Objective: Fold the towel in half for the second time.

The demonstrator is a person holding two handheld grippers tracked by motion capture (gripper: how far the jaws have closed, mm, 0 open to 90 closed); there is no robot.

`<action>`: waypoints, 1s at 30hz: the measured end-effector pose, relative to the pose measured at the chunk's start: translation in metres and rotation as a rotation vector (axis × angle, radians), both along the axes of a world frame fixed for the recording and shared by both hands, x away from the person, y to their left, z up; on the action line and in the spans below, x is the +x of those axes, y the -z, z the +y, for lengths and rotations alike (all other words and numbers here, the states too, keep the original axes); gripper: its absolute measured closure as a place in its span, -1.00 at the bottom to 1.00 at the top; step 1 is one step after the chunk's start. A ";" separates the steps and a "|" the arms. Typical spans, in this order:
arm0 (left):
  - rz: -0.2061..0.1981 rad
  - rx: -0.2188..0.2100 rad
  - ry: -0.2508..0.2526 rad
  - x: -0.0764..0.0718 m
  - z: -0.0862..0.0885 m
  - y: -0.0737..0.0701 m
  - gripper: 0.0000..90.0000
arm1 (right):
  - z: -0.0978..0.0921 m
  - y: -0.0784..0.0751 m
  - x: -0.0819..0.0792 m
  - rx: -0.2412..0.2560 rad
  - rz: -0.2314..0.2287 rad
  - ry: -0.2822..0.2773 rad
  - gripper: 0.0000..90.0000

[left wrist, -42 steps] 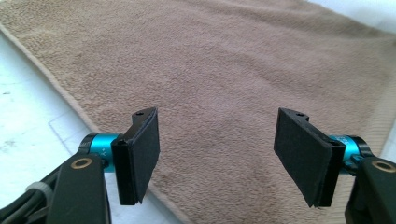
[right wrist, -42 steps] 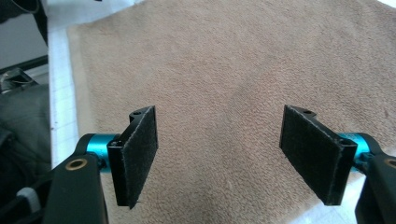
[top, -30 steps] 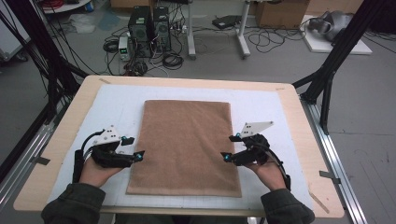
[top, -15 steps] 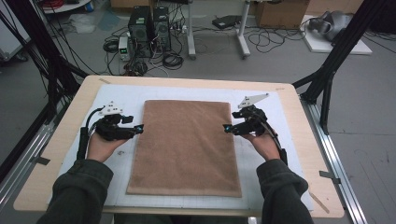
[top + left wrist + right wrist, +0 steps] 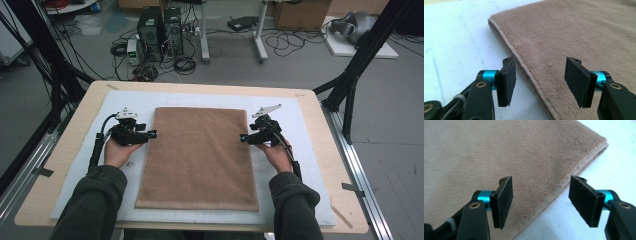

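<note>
A brown towel (image 5: 199, 157) lies flat on the table's white mat (image 5: 310, 165). The left tool (image 5: 150, 134) and right tool (image 5: 243, 138) point inward at its long side edges, forearms level. Both have jaws spread, straddling the hems, gripping nothing.

A wooden table (image 5: 60, 165) with a pale, light-grained top carries a white mat (image 5: 310, 165) that covers most of its surface, leaving a bare wooden border on all sides. A brown towel (image 5: 200, 155) lies flat on the mat, centred, its long sides running away from the person.
</note>
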State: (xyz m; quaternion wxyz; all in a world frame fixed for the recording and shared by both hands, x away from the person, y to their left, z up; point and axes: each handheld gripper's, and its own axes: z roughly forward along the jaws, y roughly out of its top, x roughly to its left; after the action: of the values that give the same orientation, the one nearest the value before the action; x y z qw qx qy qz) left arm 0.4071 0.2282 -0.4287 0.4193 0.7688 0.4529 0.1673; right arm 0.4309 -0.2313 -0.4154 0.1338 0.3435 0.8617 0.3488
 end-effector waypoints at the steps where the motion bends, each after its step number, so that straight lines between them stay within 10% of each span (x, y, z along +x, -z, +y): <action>1: 0.009 0.006 -0.020 0.002 -0.001 0.004 -0.02 | 0.000 0.004 0.003 0.000 0.009 0.011 -0.15; 14: 0.054 0.036 -0.016 0.007 -0.007 0.017 0.28 | -0.002 0.022 0.014 0.025 0.082 0.018 0.24; 30: 0.098 -0.041 -0.009 0.008 -0.003 0.016 0.86 | -0.004 0.020 0.013 0.102 0.154 0.005 0.80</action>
State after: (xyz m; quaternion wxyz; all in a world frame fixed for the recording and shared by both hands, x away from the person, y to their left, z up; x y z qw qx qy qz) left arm 0.4155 0.2249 -0.4448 0.4116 0.7651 0.4799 0.1221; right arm 0.4443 -0.2354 -0.4352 0.0504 0.3778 0.8496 0.3646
